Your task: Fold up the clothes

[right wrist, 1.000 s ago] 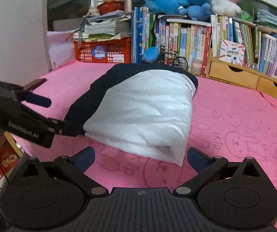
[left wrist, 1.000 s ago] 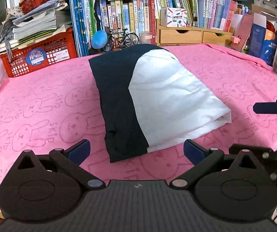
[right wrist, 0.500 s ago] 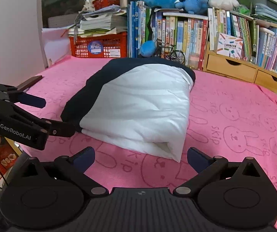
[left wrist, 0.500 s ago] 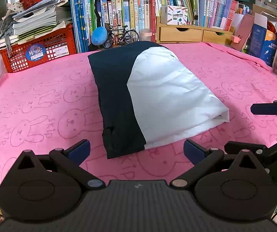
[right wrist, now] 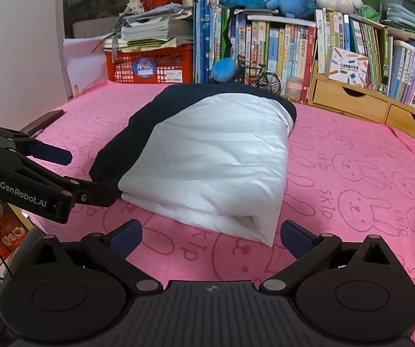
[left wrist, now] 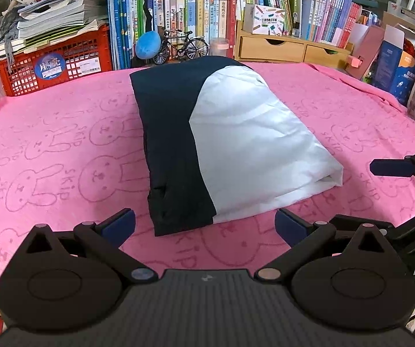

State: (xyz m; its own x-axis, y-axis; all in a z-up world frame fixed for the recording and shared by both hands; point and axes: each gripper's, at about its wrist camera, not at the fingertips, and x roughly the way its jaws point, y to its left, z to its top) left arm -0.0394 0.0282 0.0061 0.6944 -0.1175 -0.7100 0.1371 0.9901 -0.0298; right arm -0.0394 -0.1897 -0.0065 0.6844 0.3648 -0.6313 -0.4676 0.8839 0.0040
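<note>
Where folded, garment (left wrist: 230,144) shows black-and-white halves.

A table (left wrist: 48,133) is covered by a pink rabbit-print cloth. Behind it, upright books (left wrist: 196,14), a red crate (left wrist: 62,60) under stacked papers, and wooden drawers (right wrist: 352,101) are seen. A white wall (right wrist: 19,43) occupies upper left.

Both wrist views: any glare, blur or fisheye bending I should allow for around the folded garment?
Left wrist view: folded garment sharp, evenly lit, no glare; bookshelf bows at the edges. Right wrist view: equally sharp, soft shadow under the white fold; corners vignette black.
</note>
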